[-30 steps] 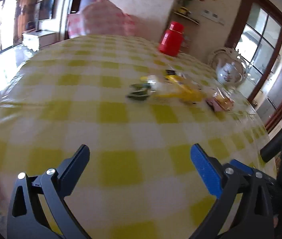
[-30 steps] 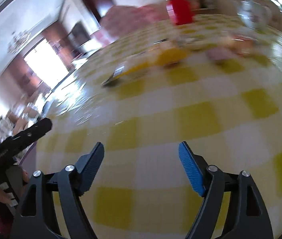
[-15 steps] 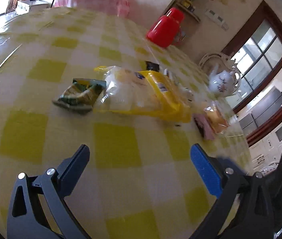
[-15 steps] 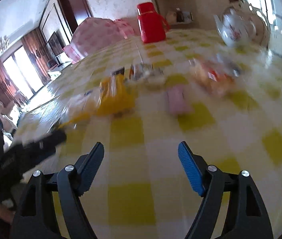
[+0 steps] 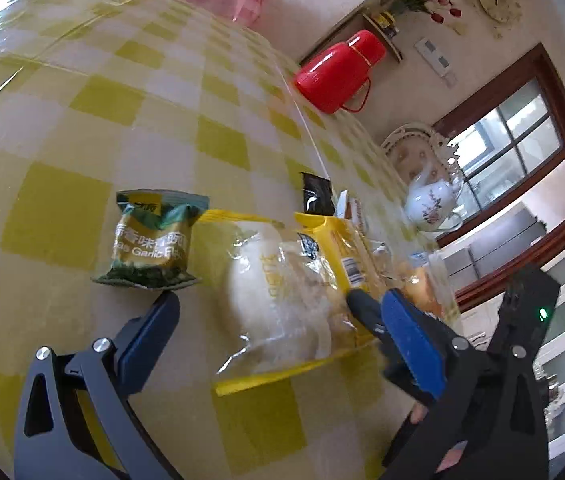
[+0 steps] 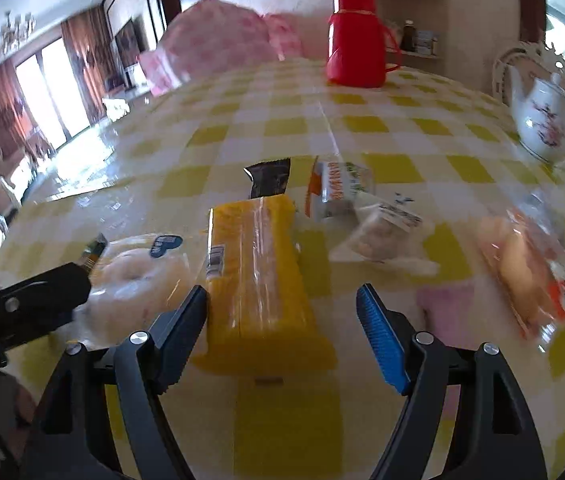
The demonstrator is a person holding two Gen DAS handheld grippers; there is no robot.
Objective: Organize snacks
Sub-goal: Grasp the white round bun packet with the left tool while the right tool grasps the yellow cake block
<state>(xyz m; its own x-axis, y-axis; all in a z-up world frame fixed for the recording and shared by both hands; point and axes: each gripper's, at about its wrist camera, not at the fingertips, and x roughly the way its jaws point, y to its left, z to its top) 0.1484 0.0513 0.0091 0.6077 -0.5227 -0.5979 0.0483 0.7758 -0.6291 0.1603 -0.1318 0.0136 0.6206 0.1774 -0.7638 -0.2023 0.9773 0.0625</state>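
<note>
Snack packs lie on a yellow-checked table (image 5: 82,120). A green garlic-pea packet (image 5: 150,240) sits left of a clear bag with a white bun (image 5: 282,292). My left gripper (image 5: 278,320) is open, its jaws either side of the bun bag's near end. A yellow pack (image 6: 254,272) lies between the open jaws of my right gripper (image 6: 282,312). Beyond are a black sachet (image 6: 270,178), an orange-white packet (image 6: 334,192), a clear cake wrapper (image 6: 382,228), a pink packet (image 6: 442,308) and an orange bread bag (image 6: 522,276). The left gripper's finger shows in the right wrist view (image 6: 42,288).
A red thermos (image 6: 356,40) stands at the table's far side. A white floral teapot (image 6: 550,120) sits at the right near the edge, with a decorative plate (image 5: 406,148) behind it. A pink-checked cover (image 6: 218,44) is beyond the table.
Both grippers have moved forward to the snack pile. The left now straddles the bun bag, the right straddles the yellow pack. Both stay open.
</note>
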